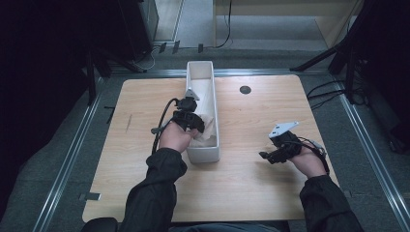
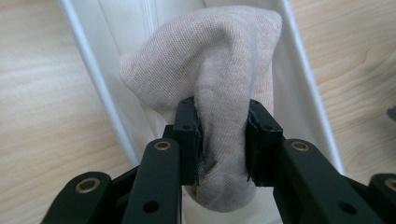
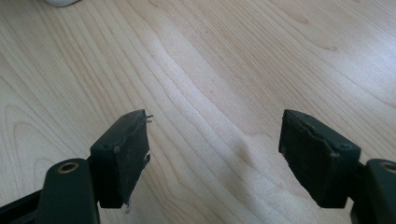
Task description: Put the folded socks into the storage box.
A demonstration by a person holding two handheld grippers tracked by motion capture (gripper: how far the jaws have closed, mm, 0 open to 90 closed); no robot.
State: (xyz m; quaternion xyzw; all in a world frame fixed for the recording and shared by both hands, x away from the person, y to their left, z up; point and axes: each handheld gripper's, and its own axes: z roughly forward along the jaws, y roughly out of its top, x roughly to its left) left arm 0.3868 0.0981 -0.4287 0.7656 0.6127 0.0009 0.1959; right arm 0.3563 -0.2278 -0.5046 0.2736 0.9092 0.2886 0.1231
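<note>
A beige cloth (image 2: 219, 74) is pinched between the jaws of my left gripper (image 2: 223, 135), which is shut on it. The cloth bunches up above the jaws and hangs over a long white bin (image 2: 299, 70). In the high view my left gripper (image 1: 189, 117) sits at the left wall of that white bin (image 1: 205, 153), with the cloth (image 1: 207, 126) inside the bin's near half. My right gripper (image 1: 269, 155) rests low over the bare wood at the right, open with nothing between its jaws (image 3: 212, 154).
The wooden table (image 1: 251, 183) has a small dark round hole (image 1: 245, 89) at the back right of the bin. Metal rails and dark stands border the table, with cables on the floor beyond. A white rim (image 3: 60, 2) shows at the top of the right gripper view.
</note>
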